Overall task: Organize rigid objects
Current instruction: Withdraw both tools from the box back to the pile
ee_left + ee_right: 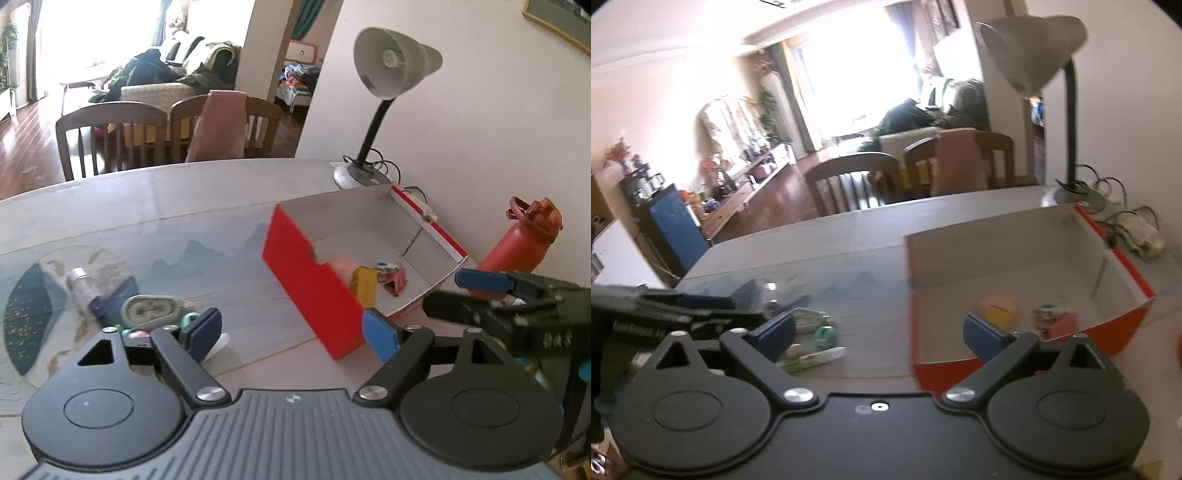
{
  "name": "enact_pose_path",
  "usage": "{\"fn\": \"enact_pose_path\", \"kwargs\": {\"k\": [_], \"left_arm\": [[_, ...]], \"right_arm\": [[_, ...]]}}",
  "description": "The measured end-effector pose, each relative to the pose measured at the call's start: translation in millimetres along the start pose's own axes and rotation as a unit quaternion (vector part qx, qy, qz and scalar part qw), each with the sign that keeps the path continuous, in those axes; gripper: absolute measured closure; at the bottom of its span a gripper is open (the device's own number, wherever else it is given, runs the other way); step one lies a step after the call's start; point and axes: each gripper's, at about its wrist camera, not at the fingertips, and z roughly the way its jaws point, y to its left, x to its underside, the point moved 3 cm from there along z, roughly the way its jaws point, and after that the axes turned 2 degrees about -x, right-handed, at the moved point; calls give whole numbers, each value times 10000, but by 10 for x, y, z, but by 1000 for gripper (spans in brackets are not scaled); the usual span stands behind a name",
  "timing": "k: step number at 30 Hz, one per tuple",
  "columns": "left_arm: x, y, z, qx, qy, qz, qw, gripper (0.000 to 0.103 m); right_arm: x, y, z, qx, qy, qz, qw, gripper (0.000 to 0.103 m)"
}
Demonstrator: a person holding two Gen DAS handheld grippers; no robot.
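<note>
A red box [314, 291] with a white inside stands open on the table; in it lie a pink ball [341, 267], a yellow block [364, 286] and a small pink item with keys [395, 278]. My left gripper [295, 330] is open and empty, just left of the box's near corner. Small items lie left of it: a silver tube [81, 290], an oval green-grey case [149, 312]. In the right wrist view my right gripper [879, 336] is open and empty over the box's [1123, 332] near left corner. A white-green tube [816, 357] lies between its fingers' line.
A grey desk lamp [391, 70] stands behind the box by the wall. A red water bottle [517, 247] is right of the box. Wooden chairs [114, 136] line the far table edge. The other gripper [517, 299] shows at the right of the left wrist view.
</note>
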Motion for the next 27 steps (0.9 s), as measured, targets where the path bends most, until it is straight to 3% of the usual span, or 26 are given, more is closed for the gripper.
{"fn": "enact_pose_path", "kwargs": {"k": [9, 14, 22, 27], "left_arm": [[154, 440, -203, -80, -66, -47, 9999, 19], [232, 691, -262, -180, -133, -90, 9997, 0], [318, 1117, -222, -579, -278, -236, 9977, 0], [420, 1393, -33, -633, 67, -508, 9967, 0]], "right_arm": [[278, 545, 189, -100, 128, -219, 9996, 1], [463, 851, 302, -232, 325, -341, 9986, 1], [785, 1286, 698, -252, 680, -699, 9949, 1], [968, 1457, 980, -215, 901, -811, 9924, 3]]}}
